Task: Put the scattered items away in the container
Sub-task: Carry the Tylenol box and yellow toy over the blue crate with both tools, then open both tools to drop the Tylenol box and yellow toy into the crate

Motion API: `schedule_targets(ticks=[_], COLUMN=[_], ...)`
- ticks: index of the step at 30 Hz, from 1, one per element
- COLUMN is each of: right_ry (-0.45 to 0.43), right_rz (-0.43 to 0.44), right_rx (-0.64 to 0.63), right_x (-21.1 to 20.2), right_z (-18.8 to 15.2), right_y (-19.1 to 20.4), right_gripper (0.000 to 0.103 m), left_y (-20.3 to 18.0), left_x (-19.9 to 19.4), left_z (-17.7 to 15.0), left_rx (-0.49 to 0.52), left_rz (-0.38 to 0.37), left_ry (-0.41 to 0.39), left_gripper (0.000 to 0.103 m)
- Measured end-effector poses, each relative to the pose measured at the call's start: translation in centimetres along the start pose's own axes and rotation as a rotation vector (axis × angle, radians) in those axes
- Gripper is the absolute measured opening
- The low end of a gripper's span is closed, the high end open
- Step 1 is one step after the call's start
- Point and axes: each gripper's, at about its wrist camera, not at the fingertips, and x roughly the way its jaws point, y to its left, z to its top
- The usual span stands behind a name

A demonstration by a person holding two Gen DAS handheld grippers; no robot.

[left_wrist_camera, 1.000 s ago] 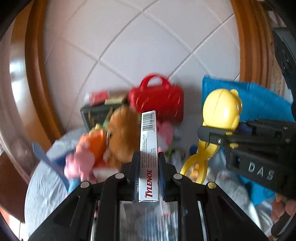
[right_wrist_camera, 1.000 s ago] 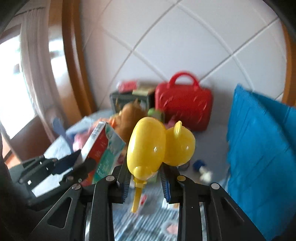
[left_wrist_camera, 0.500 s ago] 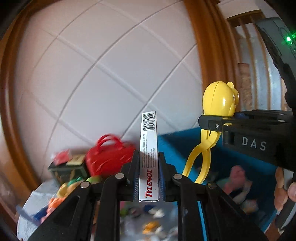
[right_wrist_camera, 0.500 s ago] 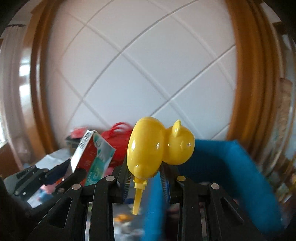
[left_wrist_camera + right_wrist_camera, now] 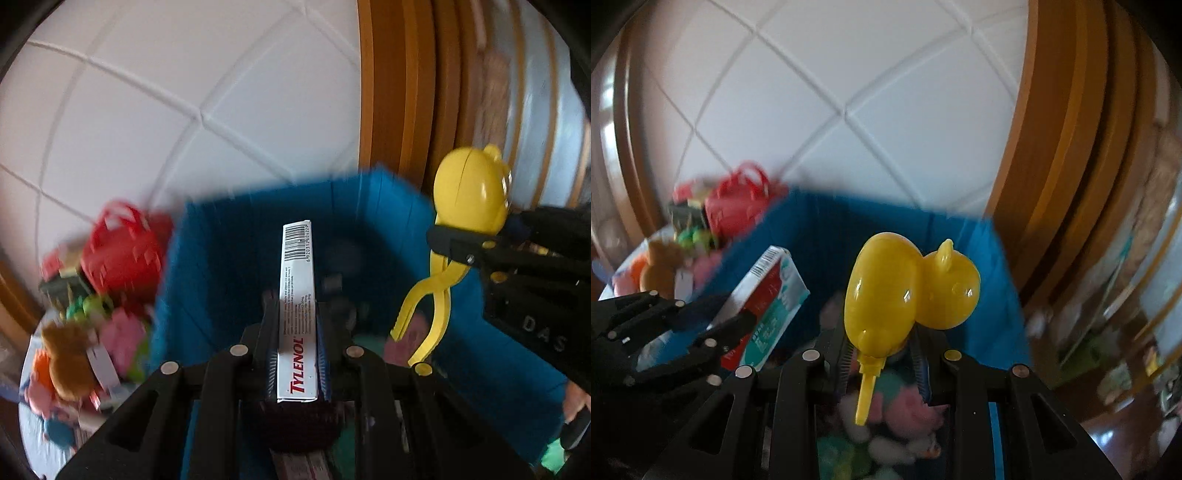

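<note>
A Tylenol box (image 5: 298, 295) was seen clamped upright in the left claw (image 5: 297, 332), and a yellow bear-headed tong toy (image 5: 908, 291) was gripped in the right claw (image 5: 882, 354), both held above the open blue container (image 5: 229, 258). Soft toys (image 5: 905, 410) were visible below. Were either released too near the front wall, the item could be tipped outside among the clutter (image 5: 92, 325) left of the claws.

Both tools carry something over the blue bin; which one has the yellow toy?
The right tool grips the yellow bear-shaped tongs; the left tool pinches a white Tylenol box instead.
</note>
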Motion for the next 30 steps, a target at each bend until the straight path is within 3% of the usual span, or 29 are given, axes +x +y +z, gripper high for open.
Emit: schedule_targets(ticks=[3,10,13,17,18,19,20,22,24,27,30], right_ry=[0.117,0.372,0.434,0.460,0.468,0.479,0.483,0.483,0.484,0.478,0.483], right_rz=[0.033,0.082,0.099,0.075,0.077,0.072,0.064,0.062,0.061,0.025,0.036], right_rx=[-0.001,-0.005,-0.001,-0.029,-0.019,-0.013,-0.013,-0.014,-0.013,0.004,0.016], right_x=[3.8,11.3,13.3,14.0,14.1,14.3,14.3,14.1,14.3,14.6,14.6], right_z=[-2.6,-7.7,-8.9,-9.7,-9.9,-10.1,-10.1,-10.1,-9.7,-9.4,-9.3], right_y=[-1.1,-3.9,-4.3,-3.9,-4.0,-4.1,-3.9,-3.5,-3.7,-4.4,-4.6], right_gripper=[0.028,0.028,0.028,0.028,0.029,0.029,0.033,0.044,0.072,0.094,0.096], left_y=[-1.7,-3.0,-3.1,-3.7,-3.7,-3.6,-3.5,-3.1,-3.0,-2.8,-2.6], left_x=[3.9,8.8,9.6,9.4,9.4,9.5,9.4,9.7,9.5,9.7,9.9], left_z=[-1.6,-4.8,-5.4,-5.4,-5.4,-5.3,-5.2,-4.8,-4.5,-4.3,-4.3], left_rx=[-0.007,0.000,0.004,0.033,0.038,0.039,0.039,0.037,0.035,0.025,0.019], left_rz=[0.000,-0.026,-0.019,0.011,0.020,0.027,0.031,0.033,0.039,0.043,0.058], left_ry=[0.138,0.330,0.367,0.356,0.358,0.359,0.356,0.344,0.324,0.320,0.322], left_gripper=[0.018,0.018,0.019,0.021,0.026,0.039,0.047,0.072,0.075,0.075,0.076])
